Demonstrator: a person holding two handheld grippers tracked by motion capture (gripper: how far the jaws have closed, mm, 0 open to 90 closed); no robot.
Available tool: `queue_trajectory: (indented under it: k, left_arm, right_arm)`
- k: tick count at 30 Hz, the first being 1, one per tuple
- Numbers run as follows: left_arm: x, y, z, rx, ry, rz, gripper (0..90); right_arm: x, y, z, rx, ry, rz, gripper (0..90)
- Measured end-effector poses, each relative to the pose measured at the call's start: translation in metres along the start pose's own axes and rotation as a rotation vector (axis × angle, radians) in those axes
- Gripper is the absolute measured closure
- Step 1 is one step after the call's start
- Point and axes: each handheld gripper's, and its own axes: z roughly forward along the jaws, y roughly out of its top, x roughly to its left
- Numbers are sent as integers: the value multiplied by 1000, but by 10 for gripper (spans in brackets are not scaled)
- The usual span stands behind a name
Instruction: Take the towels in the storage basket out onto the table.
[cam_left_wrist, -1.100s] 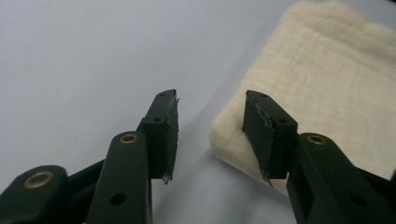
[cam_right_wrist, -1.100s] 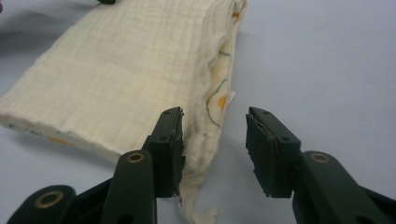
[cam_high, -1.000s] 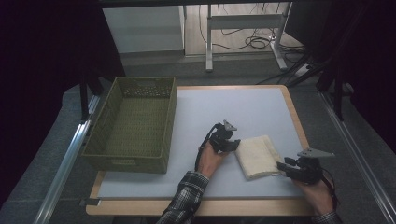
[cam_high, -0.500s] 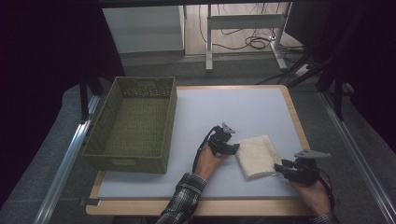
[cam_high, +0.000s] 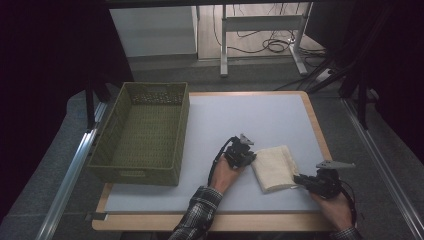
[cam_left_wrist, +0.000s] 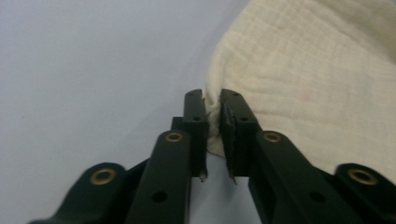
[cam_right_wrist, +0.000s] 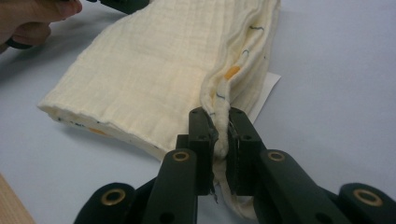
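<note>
Two grippers pinch the folded cloth (cam_high: 272, 167), lying at the table's (cam_high: 280, 115) five o'clock: left gripper (cam_left_wrist: 213, 112) clamps its near corner, right gripper (cam_right_wrist: 219, 128) its hem. Uneven lifting could likely spill the folds.

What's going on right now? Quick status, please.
Left gripper pinching folded cream cloth's edge. Right gripper clamped on the opposite edge. Cloth flat on table; green basket off to the left.
</note>
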Motion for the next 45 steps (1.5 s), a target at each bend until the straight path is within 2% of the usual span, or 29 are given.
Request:
queue_trajectory:
  k: [3,12,21,45]
  left_arm:
    - [-2,2,-3,-18,30,24,860]
    - [2,10,-21,-45,64,42,860]
    - [8,14,-40,-59,90,43,858]
    - [24,17,-83,-67,167,51,857]
  right_arm:
    - [1,2,-2,-14,14,4,822]
    - [9,14,-6,-36,32,-18,822]
    - [19,25,-7,-62,55,-35,821]
    - [48,58,5,-99,110,-89,821]
